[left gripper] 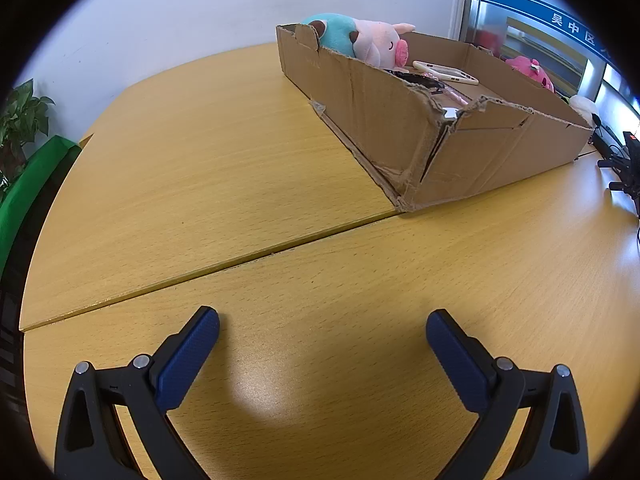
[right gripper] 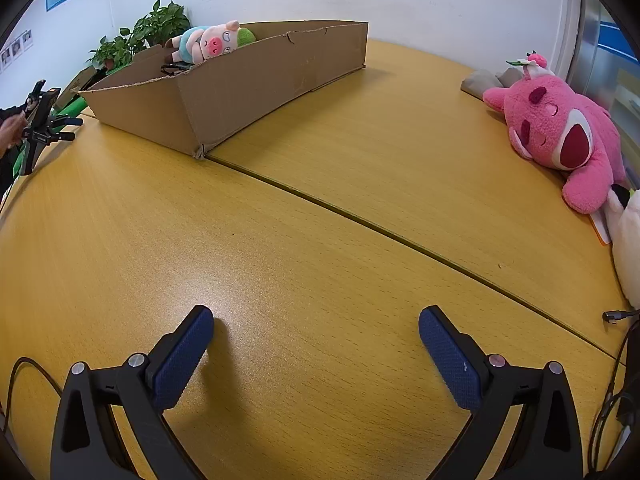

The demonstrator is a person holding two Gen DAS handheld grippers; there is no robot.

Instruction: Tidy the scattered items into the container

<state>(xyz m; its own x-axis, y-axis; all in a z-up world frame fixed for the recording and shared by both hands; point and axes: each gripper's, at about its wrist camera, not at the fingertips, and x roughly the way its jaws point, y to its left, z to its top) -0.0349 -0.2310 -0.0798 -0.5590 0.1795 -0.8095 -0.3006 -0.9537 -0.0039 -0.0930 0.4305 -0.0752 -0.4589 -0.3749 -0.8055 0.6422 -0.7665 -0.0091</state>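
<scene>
Both grippers hover low over the bare table (left gripper: 200, 184), each with its jaws spread wide and nothing between them: the left gripper (left gripper: 322, 334) faces the box (left gripper: 492, 148) from its near corner, and the right gripper (right gripper: 316, 330) looks across open wood toward the same box (right gripper: 240, 88), far and to the left.

The box already holds a pig plush (left gripper: 376, 42) at its far end, a phone case (left gripper: 444, 72) and some dark and pink small items mid-box that are too small to name. The pig (right gripper: 208, 44) leans over the rim in the right view.

Still outside, as far as I can tell, is the pink bear (right gripper: 560, 132), lying on the table at the far right, well apart from the box, with a white plush (right gripper: 628, 248) touching it nearer the camera and a grey cloth (right gripper: 488, 80) behind it.

Judged risks from here:
- The bear is bulky and soft; a pinch on loose fur or a limb may slip, and it could drop short of the box.
- The bear rests against the white plush, so pulling it may drag that one toward the table edge.
- The box's near corner is torn and sagging; a bump from a gripper or a heavy drop could push the wall in or shove the box.
- Cables (right gripper: 616, 400) lie at the near right and could snag the right gripper.
</scene>
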